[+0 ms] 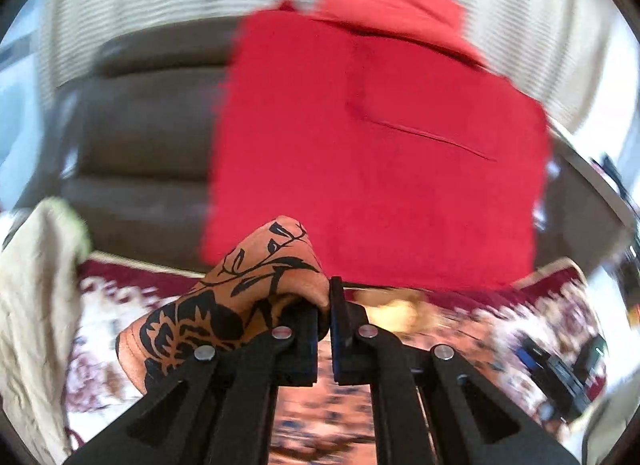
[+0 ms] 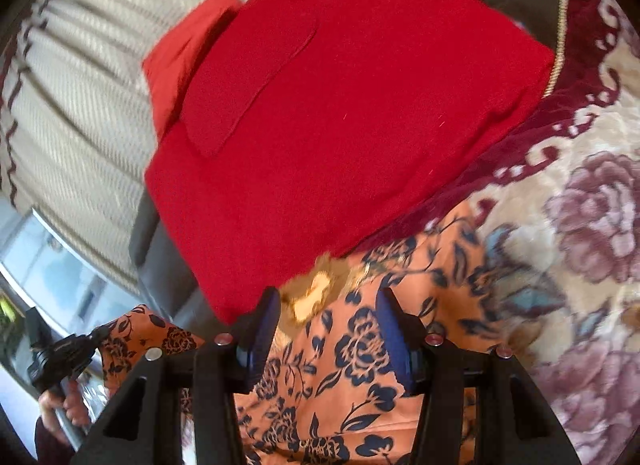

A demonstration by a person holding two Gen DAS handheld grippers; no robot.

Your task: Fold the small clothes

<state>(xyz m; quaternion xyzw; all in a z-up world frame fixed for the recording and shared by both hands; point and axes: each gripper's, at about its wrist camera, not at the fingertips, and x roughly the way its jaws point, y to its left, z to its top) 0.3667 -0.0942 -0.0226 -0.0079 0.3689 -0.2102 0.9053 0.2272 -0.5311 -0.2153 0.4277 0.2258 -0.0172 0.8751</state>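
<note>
A: Where is the garment, and how is it held?

B: The orange floral garment (image 2: 360, 365) lies mostly on the patterned bedspread (image 2: 580, 225); one edge of it (image 1: 240, 285) is bunched and pinched in the left gripper (image 1: 325, 329), whose fingers are pressed together on the cloth; lifting an edge this way would let it be carried over the rest, which I judge to be the start of a fold.

A: And the right gripper?

B: The right gripper (image 2: 326, 329) hangs over the flat part of the garment; its blue-padded fingers (image 2: 390, 329) stand apart with nothing pinched between them; probably placed to take or steady a second edge.

A: What surrounds the work?

B: A red cushion (image 2: 340, 105) rests just beyond the garment, against a dark sofa back (image 1: 152, 137); a cream cloth (image 1: 36, 305) lies at the left; the person's hand (image 2: 60, 405) holds the left gripper's handle.
</note>
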